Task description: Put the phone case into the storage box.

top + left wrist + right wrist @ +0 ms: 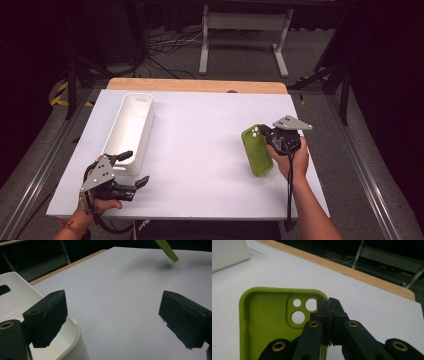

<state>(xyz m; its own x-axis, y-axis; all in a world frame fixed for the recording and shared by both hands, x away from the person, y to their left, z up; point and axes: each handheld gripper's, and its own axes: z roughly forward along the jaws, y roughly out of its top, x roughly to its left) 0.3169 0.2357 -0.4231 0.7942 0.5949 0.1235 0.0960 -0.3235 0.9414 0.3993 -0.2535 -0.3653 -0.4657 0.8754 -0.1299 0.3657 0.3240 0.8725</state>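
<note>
The right gripper (266, 133) is clamped on the rim of a green phone case (257, 150), beside the camera cut-out. In the right gripper view, its 2 jaws are pressed together with the case edge pinched between them (328, 315), and the 3 lens holes of the phone case (269, 322) sit just left of the pads. The case is at the right side of the white table (200, 130), open side facing up; in the left gripper view its corner (168, 250) hangs clear of the surface, with a shadow beneath it.

The left gripper (134, 169) is released, with nothing between its jaws. In the left gripper view the 2 pads stand wide apart (112, 317); 1 pad is over the near end of a white bin (72, 345), the other over bare table. The white bin (131, 131) lies lengthwise along the left side of the table, well apart from the case.
</note>
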